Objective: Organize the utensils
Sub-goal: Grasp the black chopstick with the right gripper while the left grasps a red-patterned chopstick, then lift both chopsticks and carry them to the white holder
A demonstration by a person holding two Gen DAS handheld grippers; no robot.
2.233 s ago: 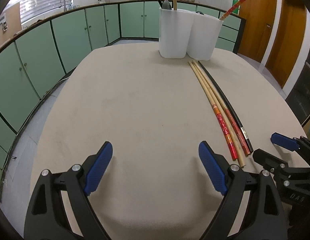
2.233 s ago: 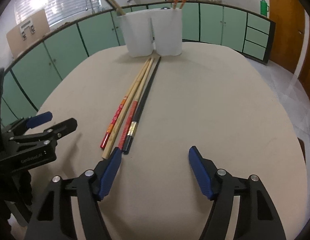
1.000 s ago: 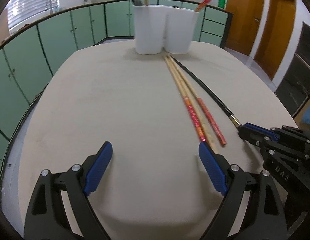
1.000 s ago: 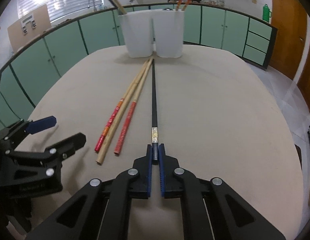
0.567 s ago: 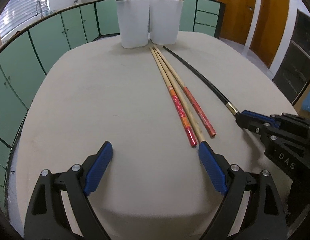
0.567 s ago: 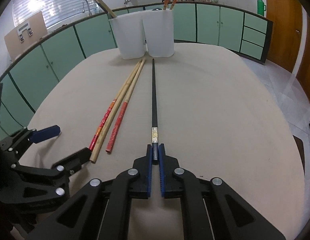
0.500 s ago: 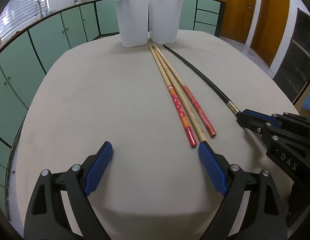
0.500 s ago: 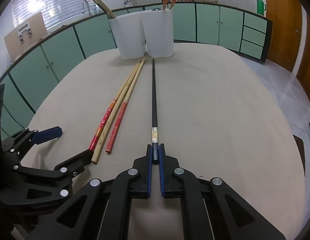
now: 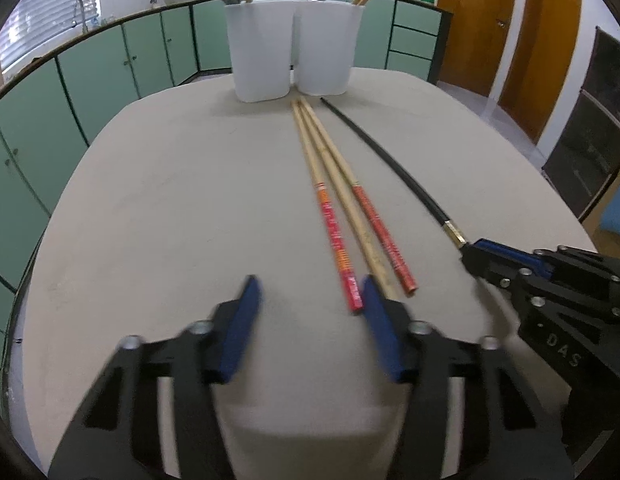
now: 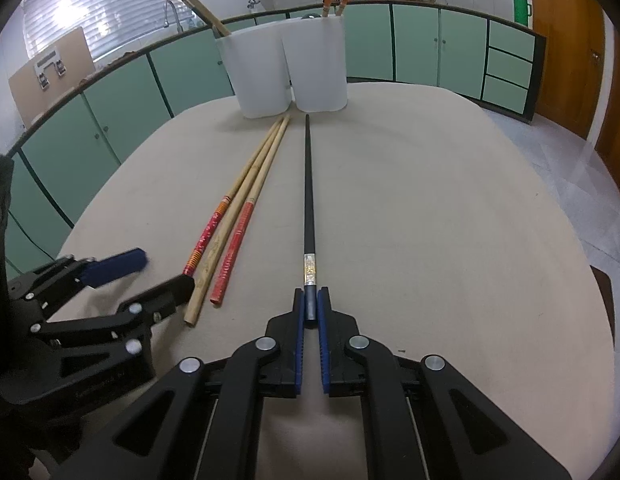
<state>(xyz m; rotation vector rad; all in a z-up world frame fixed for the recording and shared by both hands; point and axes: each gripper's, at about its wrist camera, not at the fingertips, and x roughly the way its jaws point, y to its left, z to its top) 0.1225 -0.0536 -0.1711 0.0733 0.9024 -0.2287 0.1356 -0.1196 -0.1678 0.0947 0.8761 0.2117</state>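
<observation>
Pinching the thick end of the black chopstick (image 10: pixel 309 200), your right gripper (image 10: pixel 310 312) has its blue pads clamped on the butt just behind the gold band, and the stick lies flat on the table (image 10: pixel 450 220) with its tip aimed at the two white cups (image 10: pixel 286 76); holding it at the very end looks like a sensible way to swing the tip up and over a rim. Your left gripper (image 9: pixel 310 320) is closing right now, jaws blurred and about half wide, with nothing between them yet: its right pad sits just beside the near ends of the red-handled chopstick (image 9: pixel 334 232) and the plain bamboo chopstick (image 9: pixel 350 208), and the second red-handled chopstick (image 9: pixel 380 232) lies just to the right. All three lie side by side, pointing at the cups, so a grab at the near ends should suit them too. Against the view a second ago, your left jaws were spread wide and are now much narrower, and the bundle appears closer to that right pad, while your right grip on the black stick looks unchanged. The cups already hold a few sticks: bamboo in the left, red ones in the right.
</observation>
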